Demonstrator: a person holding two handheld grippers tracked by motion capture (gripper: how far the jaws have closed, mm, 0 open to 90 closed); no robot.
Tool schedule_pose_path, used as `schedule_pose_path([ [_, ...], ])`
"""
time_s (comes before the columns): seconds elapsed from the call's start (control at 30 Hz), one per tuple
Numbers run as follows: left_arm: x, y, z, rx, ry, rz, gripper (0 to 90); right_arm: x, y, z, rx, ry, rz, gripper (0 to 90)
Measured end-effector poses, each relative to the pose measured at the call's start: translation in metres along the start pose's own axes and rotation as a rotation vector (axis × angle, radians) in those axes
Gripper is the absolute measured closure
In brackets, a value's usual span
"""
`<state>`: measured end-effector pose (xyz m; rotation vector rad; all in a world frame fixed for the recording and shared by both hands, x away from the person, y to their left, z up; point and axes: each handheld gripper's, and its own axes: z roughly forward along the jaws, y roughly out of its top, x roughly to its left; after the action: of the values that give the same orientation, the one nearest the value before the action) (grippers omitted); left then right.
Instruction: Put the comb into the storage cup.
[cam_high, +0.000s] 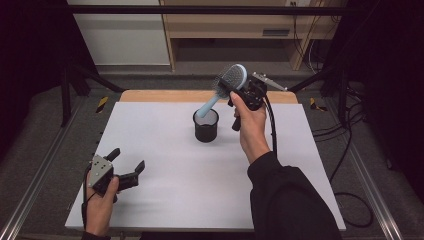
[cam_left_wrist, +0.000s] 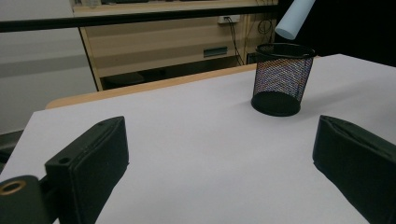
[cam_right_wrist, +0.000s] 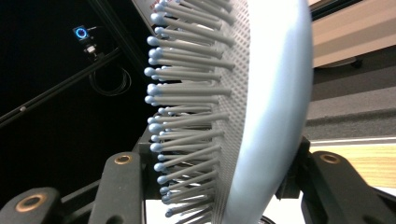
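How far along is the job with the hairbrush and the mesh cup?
Done: the right gripper has clamped the hairbrush by its head. In hand: its handle tip hangs at the mesh cup rim, tilted. Left: lower and release, judging from this. The left gripper waits open, apart.

The left claw (cam_high: 127, 162) rests low in the person's left hand (cam_high: 100, 200), its two jaws spread wide apart with nothing between them. The right claw (cam_high: 227, 90) is raised in the right hand (cam_high: 252, 127), forearm reaching forward in a dark sleeve (cam_high: 287, 200), jaws closed upon a brush head (cam_right_wrist: 261, 107).
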<state>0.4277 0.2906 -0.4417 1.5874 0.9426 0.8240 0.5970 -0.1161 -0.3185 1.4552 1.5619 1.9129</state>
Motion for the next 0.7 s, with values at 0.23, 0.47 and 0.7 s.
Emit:
schedule_pose_path([
  [0.23,-0.0003,-0.0003,0.0006,0.002,-0.002,-0.001,3.6,-0.0006,0.0004,-0.0004,-0.013,-0.006,-0.013,49.8],
  [0.47,0.0007,-0.0005,0.0006,0.004,-0.003,-0.001,3.6,-0.0008,-0.0005,0.0004,-0.02,-0.017,-0.025,49.8],
  [0.7,0.0,-0.0006,0.0012,0.002,-0.005,0.0,3.6,0.0002,-0.0022,0.0018,-0.016,-0.029,-0.038,49.7],
])
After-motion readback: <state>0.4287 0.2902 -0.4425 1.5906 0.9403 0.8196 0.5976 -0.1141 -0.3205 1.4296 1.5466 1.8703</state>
